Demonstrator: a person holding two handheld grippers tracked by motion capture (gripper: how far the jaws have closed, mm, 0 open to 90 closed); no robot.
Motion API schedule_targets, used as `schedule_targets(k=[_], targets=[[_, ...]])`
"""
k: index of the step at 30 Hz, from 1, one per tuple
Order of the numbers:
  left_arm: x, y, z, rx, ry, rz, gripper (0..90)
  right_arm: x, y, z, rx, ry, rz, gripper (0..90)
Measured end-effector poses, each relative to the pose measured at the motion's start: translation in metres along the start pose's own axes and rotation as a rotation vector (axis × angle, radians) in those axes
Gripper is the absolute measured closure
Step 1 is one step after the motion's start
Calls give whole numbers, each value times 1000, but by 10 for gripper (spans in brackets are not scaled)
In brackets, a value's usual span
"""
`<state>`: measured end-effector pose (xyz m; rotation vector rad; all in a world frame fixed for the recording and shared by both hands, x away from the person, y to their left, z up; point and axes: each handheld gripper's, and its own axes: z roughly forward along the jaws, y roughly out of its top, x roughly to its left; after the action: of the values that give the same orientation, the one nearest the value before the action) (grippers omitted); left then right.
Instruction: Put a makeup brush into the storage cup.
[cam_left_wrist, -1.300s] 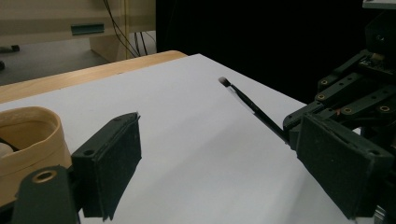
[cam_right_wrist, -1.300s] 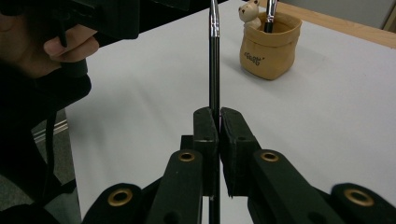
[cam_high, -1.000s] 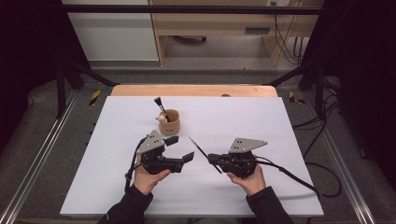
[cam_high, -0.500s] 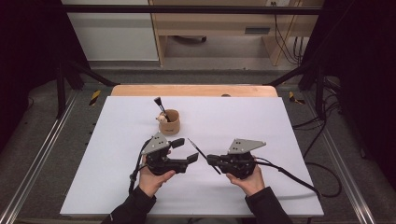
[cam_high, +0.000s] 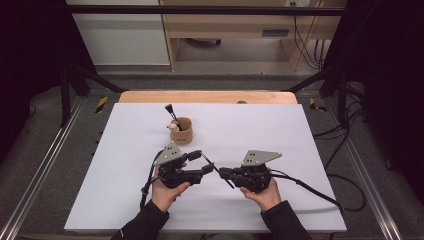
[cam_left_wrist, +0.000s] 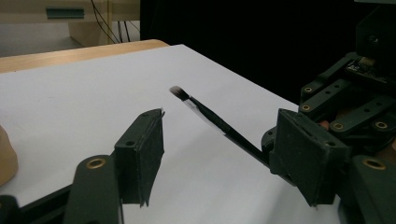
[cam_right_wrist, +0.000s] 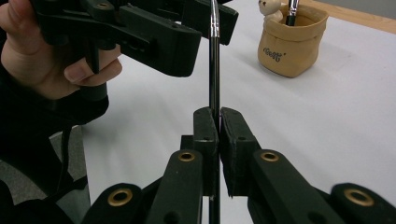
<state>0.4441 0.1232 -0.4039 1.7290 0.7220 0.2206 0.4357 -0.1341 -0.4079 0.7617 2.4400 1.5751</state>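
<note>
Two grippers, one brush being handed over mid-table.
Slim black brush (cam_right_wrist: 214, 70) is pinched by right gripper (cam_right_wrist: 218, 122); left gripper (cam_left_wrist: 224, 154) is spread around it, not yet clamped. Farther back, another brush is already parked in tan cup (cam_high: 181, 130).

Black hand-held grippers (cam_high: 200, 166), brass rivets, dark sleeves (cam_high: 142, 225).

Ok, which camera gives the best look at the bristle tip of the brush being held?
The left gripper view: the brush shows its bristle tip against the white table. The right gripper view shows the right gripper clamping its handle; the high view shows a thin line.
</note>
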Motion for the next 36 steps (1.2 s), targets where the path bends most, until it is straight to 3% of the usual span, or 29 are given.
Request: schedule_targets(k=[36], targets=[[-2, -5, 3, -8, -44, -87, 630, 3, -1, 2, -26, 22, -9, 859]])
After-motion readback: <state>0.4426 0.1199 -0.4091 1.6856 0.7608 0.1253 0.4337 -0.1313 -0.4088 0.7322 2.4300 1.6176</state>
